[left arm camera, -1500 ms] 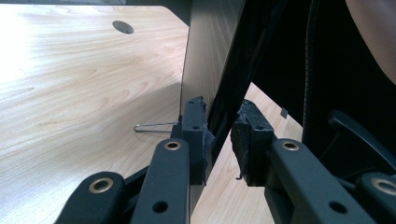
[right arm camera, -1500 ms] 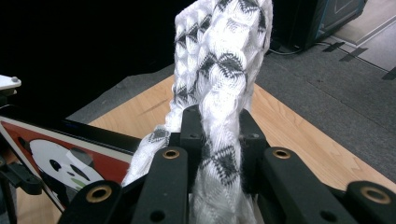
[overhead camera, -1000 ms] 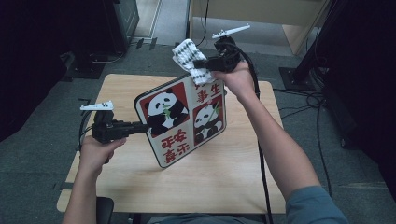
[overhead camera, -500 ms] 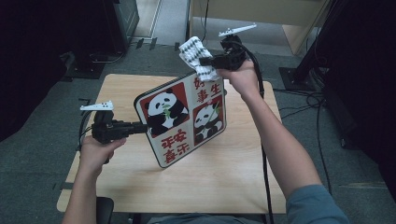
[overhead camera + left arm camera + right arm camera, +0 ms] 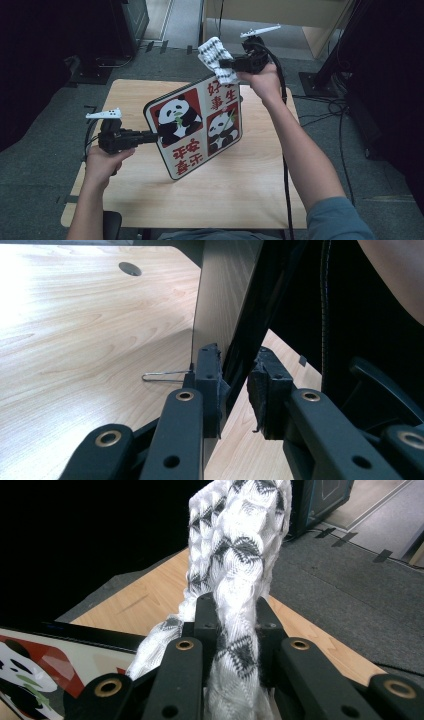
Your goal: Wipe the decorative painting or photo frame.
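A panda picture board with red characters stands tilted above the wooden table. My left gripper is shut on its left edge; in the left gripper view the board's thin edge runs between the pads of that gripper. My right gripper is shut on a white cloth with a black pattern, held at the board's top right corner. In the right gripper view the cloth bulges up between the jaws of that gripper, and the board's face lies at the lower left.
A thin wire loop sticks out by the board's back, and a round cable hole sits in the tabletop. Grey carpet surrounds the table, with cables at the right and dark furniture behind.
The right gripper with the cloth has shifted slightly up and to the right near the board's top corner. The left gripper and the board have kept still.
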